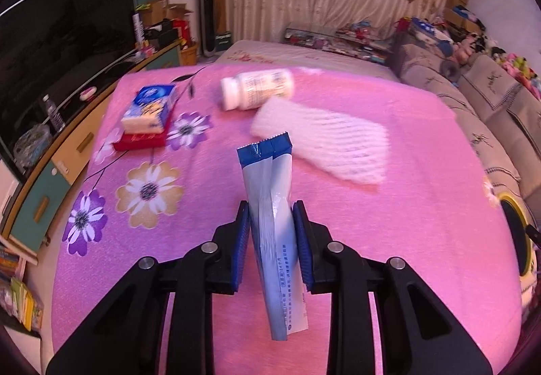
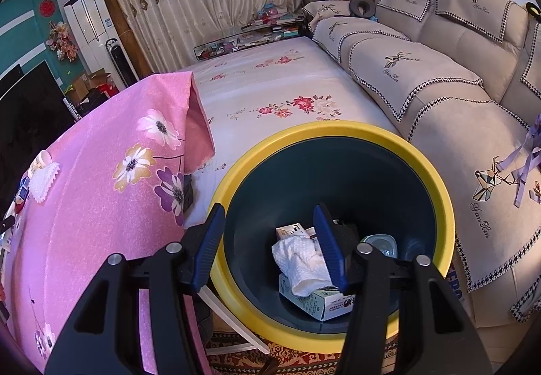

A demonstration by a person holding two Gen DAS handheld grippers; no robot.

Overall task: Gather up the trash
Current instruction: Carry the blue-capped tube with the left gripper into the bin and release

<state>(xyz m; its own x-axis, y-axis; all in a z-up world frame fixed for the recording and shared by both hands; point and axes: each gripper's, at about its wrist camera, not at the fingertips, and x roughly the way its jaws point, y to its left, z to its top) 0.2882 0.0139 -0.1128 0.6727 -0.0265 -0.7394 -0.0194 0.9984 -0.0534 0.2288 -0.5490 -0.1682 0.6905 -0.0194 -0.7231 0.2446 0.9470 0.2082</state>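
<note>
Left gripper (image 1: 271,216) clamped on a blue-and-silver sachet (image 1: 270,223), pads pinching it mid-length; the sachet stands up between the fingers, torn blue end pointing away, printed end hanging toward the camera. It is held above the pink flowered tablecloth (image 1: 405,240), not touching it.

Only the left wrist view shows the tabletop items. Beyond the sachet: a white foam net sleeve (image 1: 324,142) lying flat just past its torn end, then a white pill bottle (image 1: 257,89) on its side touching the sleeve's far end. Left of the sachet, further out: a blue tissue pack (image 1: 150,108) stacked on a red box (image 1: 140,140). The bin's yellow rim (image 1: 517,233) peeks in at the right table edge.

Only the right wrist view shows inside the bin. Right gripper (image 2: 270,246) spread wide, holding nothing, angled down over the yellow-rimmed dark bin (image 2: 436,169); left finger sits over the rim, right finger over the interior. In the bin: crumpled white paper towel (image 2: 301,260) on top of a small carton (image 2: 321,304), another carton scrap behind it, a clear plastic tub (image 2: 382,243) partly hidden by the right finger.

Bin stands on the floor beside the table, with a sofa (image 2: 422,77) on its far side. Sleeve and bottle are visible at the far left of this view; sachet is not in it.
</note>
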